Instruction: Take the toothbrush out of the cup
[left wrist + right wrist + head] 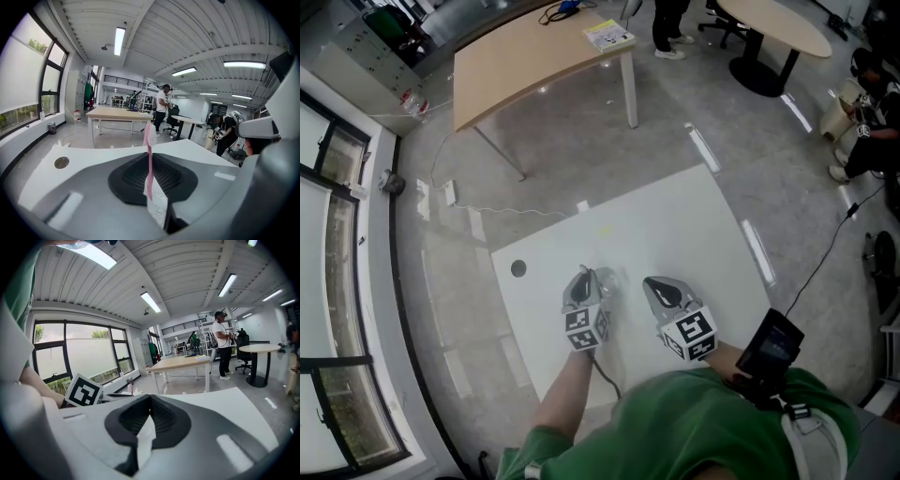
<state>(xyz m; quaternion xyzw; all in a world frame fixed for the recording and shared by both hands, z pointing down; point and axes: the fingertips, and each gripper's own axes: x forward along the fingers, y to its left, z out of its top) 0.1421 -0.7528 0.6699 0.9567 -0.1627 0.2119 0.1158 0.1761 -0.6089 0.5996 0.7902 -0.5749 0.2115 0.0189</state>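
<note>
Pinching the pink toothbrush [149, 140] between jaws of the left gripper [150, 161], right gripper [149, 401] jaws pressed together

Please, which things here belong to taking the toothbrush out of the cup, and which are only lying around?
Belong to the job:
pink toothbrush, gripped in the jaws of the left gripper
what seems a clear cup beside that gripper
white table under them

Just lying about:
wooden table
leaflet on it
round table
bottle by the window
floor cable

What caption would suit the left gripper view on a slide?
Left gripper clamps an upright pink toothbrush, white table beyond.
</note>
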